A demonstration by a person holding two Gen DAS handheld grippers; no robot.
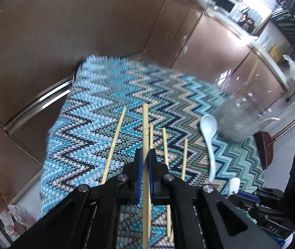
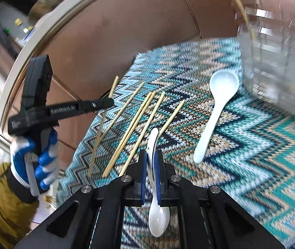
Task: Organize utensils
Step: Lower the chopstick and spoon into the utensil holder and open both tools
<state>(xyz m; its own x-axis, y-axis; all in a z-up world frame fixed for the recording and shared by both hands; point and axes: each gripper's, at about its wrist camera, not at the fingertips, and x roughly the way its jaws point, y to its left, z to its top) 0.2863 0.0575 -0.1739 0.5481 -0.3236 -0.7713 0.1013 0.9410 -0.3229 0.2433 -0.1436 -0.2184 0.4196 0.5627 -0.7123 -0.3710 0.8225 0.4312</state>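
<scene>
While most of the utensils lie loose on the zigzag cloth (image 2: 261, 149), barely begun by the look of it. Left tool (image 1: 145, 155) pinched tight on one chopstick (image 1: 145, 124), raised off the cloth; loose chopsticks (image 2: 135, 124) scattered just beside, five or so. Right tool (image 2: 152, 155) clamped narrowly on a white spoon (image 2: 157, 217), bowl hanging toward the camera. Further right, a second spoon (image 2: 216, 108) flat on the cloth, near the clear glass jar (image 2: 278, 62), with what seems one stick already inside. Remaining: both held pieces and everything loose.
</scene>
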